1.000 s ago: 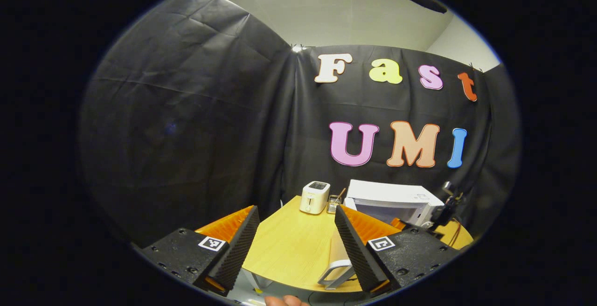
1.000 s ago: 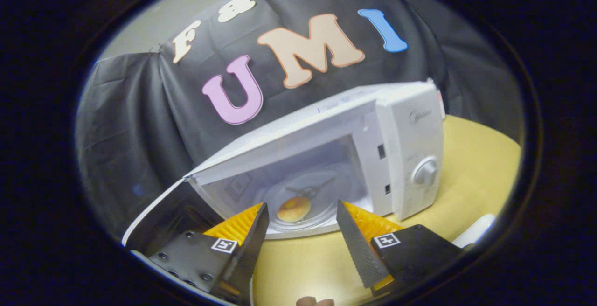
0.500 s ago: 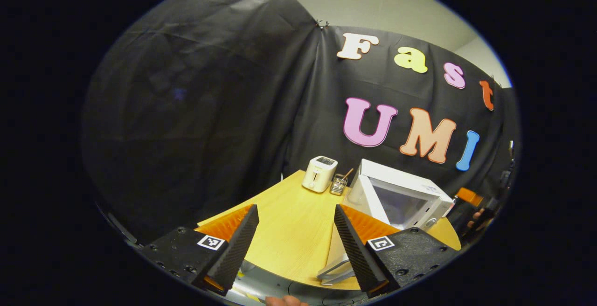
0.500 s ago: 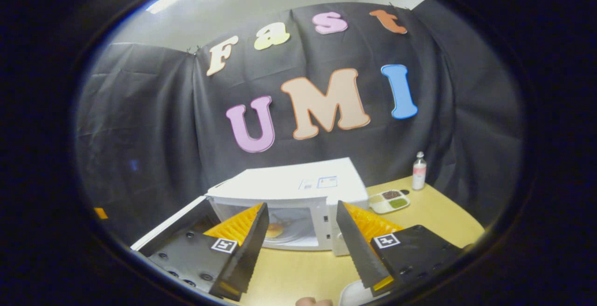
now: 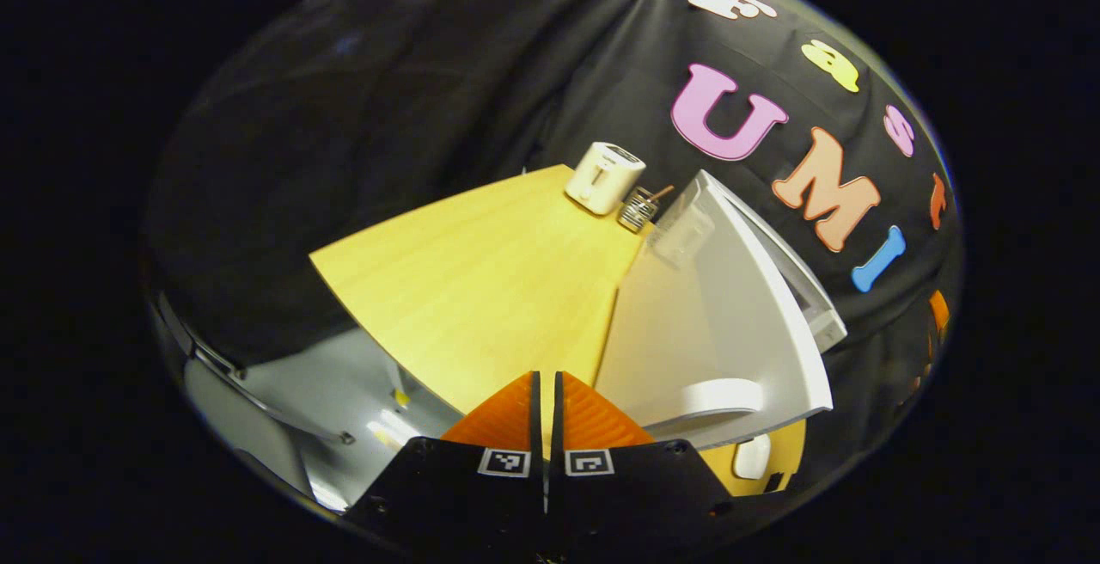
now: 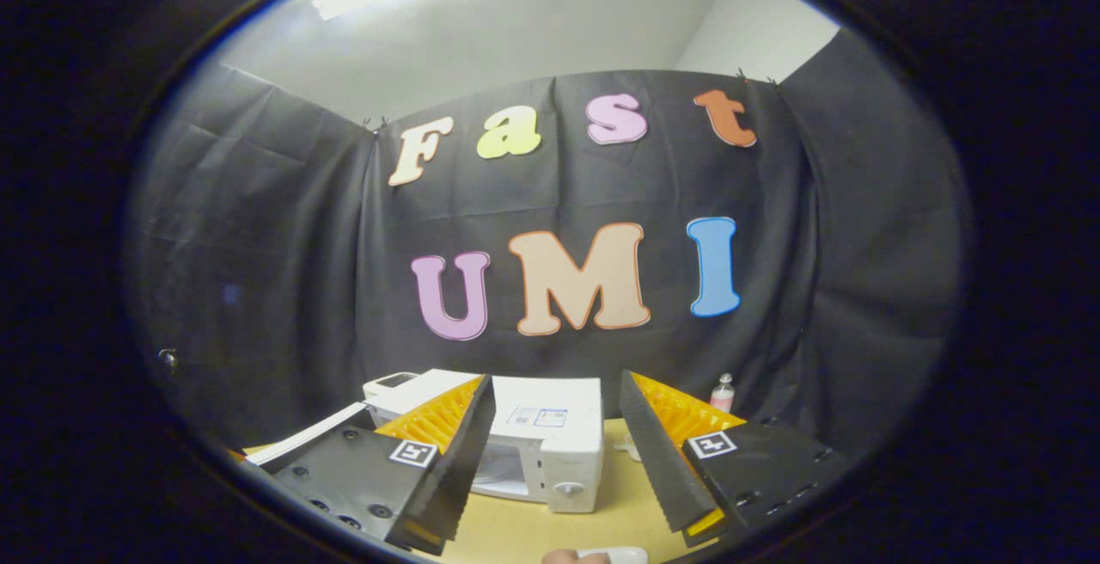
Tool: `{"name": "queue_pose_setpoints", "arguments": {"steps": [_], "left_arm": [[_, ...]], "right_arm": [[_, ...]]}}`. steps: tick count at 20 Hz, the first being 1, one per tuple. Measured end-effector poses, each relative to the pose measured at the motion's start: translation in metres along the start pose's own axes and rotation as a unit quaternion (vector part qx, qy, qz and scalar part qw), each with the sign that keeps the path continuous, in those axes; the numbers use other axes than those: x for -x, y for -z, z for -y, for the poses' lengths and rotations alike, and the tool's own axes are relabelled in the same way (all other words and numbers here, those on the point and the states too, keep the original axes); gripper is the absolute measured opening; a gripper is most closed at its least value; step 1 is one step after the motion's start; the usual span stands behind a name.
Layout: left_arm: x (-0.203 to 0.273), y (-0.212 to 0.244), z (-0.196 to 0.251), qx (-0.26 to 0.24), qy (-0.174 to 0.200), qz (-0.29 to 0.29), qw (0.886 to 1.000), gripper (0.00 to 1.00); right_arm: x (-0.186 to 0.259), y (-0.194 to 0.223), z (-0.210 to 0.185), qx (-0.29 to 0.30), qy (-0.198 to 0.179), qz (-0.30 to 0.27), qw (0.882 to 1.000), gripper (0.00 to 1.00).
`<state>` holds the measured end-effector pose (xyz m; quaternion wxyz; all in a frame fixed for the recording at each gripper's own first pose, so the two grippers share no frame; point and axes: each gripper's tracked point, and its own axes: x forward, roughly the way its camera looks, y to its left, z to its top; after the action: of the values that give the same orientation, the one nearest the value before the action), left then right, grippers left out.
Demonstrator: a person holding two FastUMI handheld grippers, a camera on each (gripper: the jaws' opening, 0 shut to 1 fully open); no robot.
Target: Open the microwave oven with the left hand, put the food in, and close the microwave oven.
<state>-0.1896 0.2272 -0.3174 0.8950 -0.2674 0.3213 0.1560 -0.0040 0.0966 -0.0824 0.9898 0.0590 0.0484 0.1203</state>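
Observation:
The white microwave (image 6: pixel 559 435) stands on the yellow table (image 6: pixel 533 534) with its door (image 6: pixel 309 438) swung out to the left. My right gripper (image 6: pixel 554 461) is open and empty, held back from the oven; one of its fingers (image 6: pixel 455 452) covers most of the cavity. In the left gripper view the open door (image 5: pixel 722 315) looms large on the right, its handle (image 5: pixel 709 396) low down. My left gripper (image 5: pixel 546 413) is shut with nothing between its fingers, just left of the door's lower edge.
A white toaster (image 5: pixel 604 177) and a small wire holder (image 5: pixel 636 207) stand at the table's (image 5: pixel 481 289) far end. A small bottle (image 6: pixel 722 392) stands right of the microwave. Grey floor (image 5: pixel 284 375) lies below the table's near edge.
My left gripper has shut and swung down close beside the open door. My right gripper has drawn back from the microwave and tilted up, so the oven looks smaller and lower.

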Motion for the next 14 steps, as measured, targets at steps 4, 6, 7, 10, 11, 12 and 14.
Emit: {"name": "queue_pose_setpoints", "arguments": {"steps": [4,6,7,10,11,12,14], "left_arm": [[-0.013,0.019,0.029,-0.022,0.002,-0.021,1.000,0.01],[-0.014,0.019,0.042,-0.026,0.013,-0.023,0.999,0.00],[-0.014,0.022,0.052,-0.024,0.023,-0.026,0.999,0.01],[-0.017,0.038,0.073,-0.032,0.041,-0.041,0.998,0.01],[-0.018,0.040,0.083,-0.037,0.046,-0.044,0.997,0.00],[-0.017,0.043,0.091,-0.044,0.051,-0.047,0.997,0.01],[-0.024,0.053,0.108,-0.058,0.058,-0.058,0.995,0.01]], "right_arm": [[0.005,-0.006,0.010,0.009,0.006,0.005,1.000,0.89],[0.008,-0.011,0.018,0.008,0.012,0.009,1.000,0.90],[0.010,-0.013,0.021,0.011,0.014,0.013,1.000,0.90],[0.013,-0.018,0.031,0.006,0.022,0.010,1.000,0.80],[0.014,-0.019,0.037,0.000,0.025,0.008,1.000,0.80],[0.016,-0.021,0.043,-0.001,0.029,0.008,1.000,0.80],[0.019,-0.022,0.055,0.006,0.035,0.007,0.999,0.80]]}}
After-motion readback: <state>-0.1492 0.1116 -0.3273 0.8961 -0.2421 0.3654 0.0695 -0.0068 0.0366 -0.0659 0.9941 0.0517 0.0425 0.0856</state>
